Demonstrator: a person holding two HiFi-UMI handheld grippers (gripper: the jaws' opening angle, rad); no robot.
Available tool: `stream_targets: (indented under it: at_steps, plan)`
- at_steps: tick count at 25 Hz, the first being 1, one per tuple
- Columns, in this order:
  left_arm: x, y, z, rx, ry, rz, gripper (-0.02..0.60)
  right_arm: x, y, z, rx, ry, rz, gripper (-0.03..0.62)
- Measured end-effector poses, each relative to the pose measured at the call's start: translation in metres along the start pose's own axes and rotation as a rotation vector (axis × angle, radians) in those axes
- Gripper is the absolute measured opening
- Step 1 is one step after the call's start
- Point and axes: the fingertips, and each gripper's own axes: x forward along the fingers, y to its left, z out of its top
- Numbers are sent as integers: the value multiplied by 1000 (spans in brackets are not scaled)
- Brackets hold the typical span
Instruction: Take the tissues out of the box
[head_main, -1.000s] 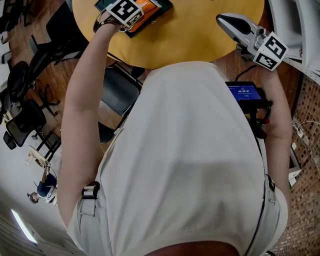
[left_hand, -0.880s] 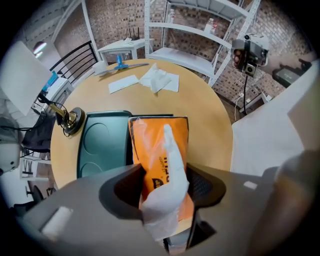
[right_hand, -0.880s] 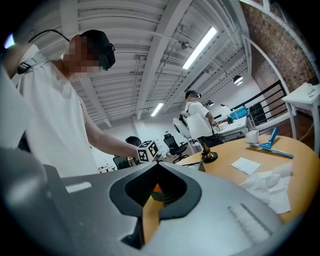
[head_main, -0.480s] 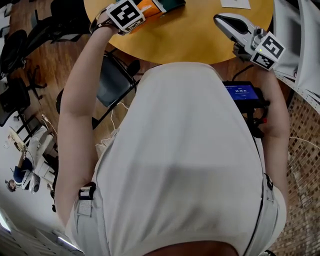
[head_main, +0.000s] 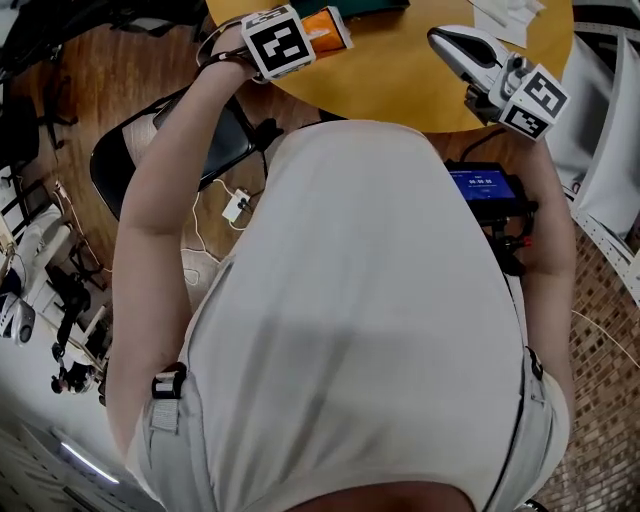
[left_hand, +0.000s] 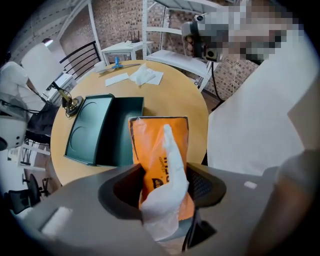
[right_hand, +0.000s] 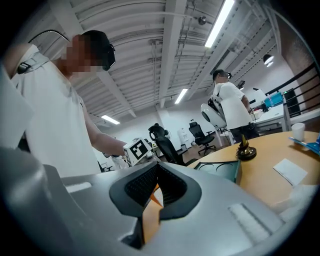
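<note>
My left gripper (left_hand: 165, 189) is shut on an orange tissue pack (left_hand: 150, 150), its jaws pressing the pack's two sides. A white tissue (left_hand: 172, 170) sticks up out of the pack's slot. In the head view the left gripper (head_main: 305, 32) holds the orange pack (head_main: 328, 28) over the near edge of the round wooden table (head_main: 400, 80). A dark green open box (left_hand: 97, 131) lies on the table just beyond the pack. My right gripper (head_main: 442, 40) hovers over the table's right edge, shut and empty; its pads meet in the right gripper view (right_hand: 157, 186).
Loose white tissues (left_hand: 144, 75) lie at the far side of the table, also visible in the head view (head_main: 505, 12). A small brass ornament (right_hand: 243, 150) stands by the green box. A black chair (head_main: 165, 150) sits under the table's left edge. People stand in the background.
The left gripper has carried the orange pack off the green box, toward the table's near edge. The right gripper has stayed almost still.
</note>
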Motion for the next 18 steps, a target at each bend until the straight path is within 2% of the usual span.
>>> stream_targets:
  at_steps: [2, 4, 8, 11, 15, 18]
  plan:
    - [7, -10, -23, -27, 129, 5, 247, 2, 2, -2, 1, 8, 11, 0]
    - [18, -23, -30, -30, 178, -22, 247, 2, 2, -3, 3, 12, 13, 0]
    - [43, -28, -28, 14, 208, -31, 247, 2, 2, -5, 4, 13, 8, 0]
    - [63, -27, -35, 12, 260, -56, 250, 0, 1, -6, 8, 16, -5, 0]
    - [89, -13, -32, 28, 246, -41, 253, -5, -4, -6, 18, 12, -37, 0]
    - [102, -12, -42, 15, 286, -50, 256, -9, -8, -6, 23, 8, -57, 0]
